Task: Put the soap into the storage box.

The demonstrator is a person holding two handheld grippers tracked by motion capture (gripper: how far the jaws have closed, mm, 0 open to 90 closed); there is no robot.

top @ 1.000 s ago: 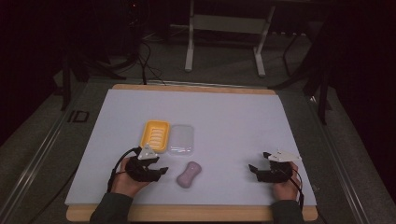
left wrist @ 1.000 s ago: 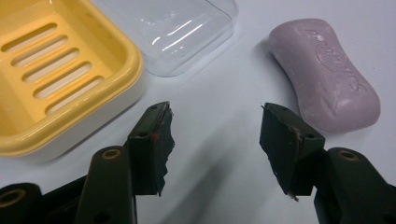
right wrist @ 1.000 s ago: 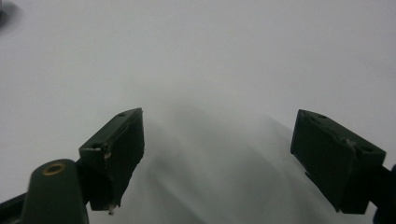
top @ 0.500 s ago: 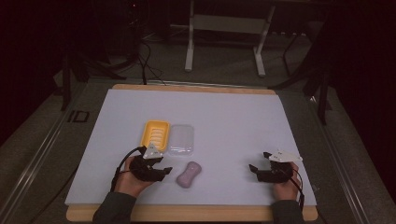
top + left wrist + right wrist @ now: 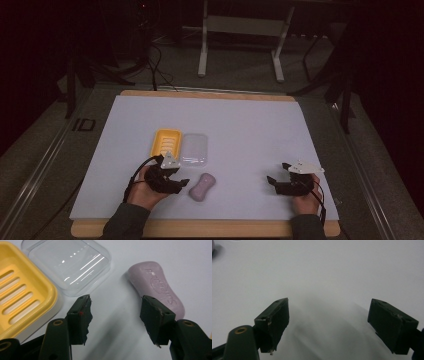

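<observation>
A pale purple bar of soap [image 5: 201, 187] [image 5: 157, 287] lies flat on the white table top. Behind it are a yellow slotted soap dish [image 5: 166, 142] [image 5: 22, 295] and, to the dish's right, a clear lid [image 5: 195, 148] [image 5: 67, 265]. My left gripper [image 5: 180, 184] [image 5: 115, 307] rests just left of the soap, its jaws apart and just now opening a little wider. Nothing is between them, and the soap lies beside the right-hand jaw. My right gripper [image 5: 274, 181] [image 5: 329, 312] sits at the front right, open over bare table.
The white table top [image 5: 250, 130] has a wooden rim; its front edge lies just below both hands. Beyond the far edge, on the dark floor, stand a metal frame's legs [image 5: 240, 45] and some cables.
The left gripper has edged slightly right toward the soap. The right hand, soap, dish and lid have not moved.
</observation>
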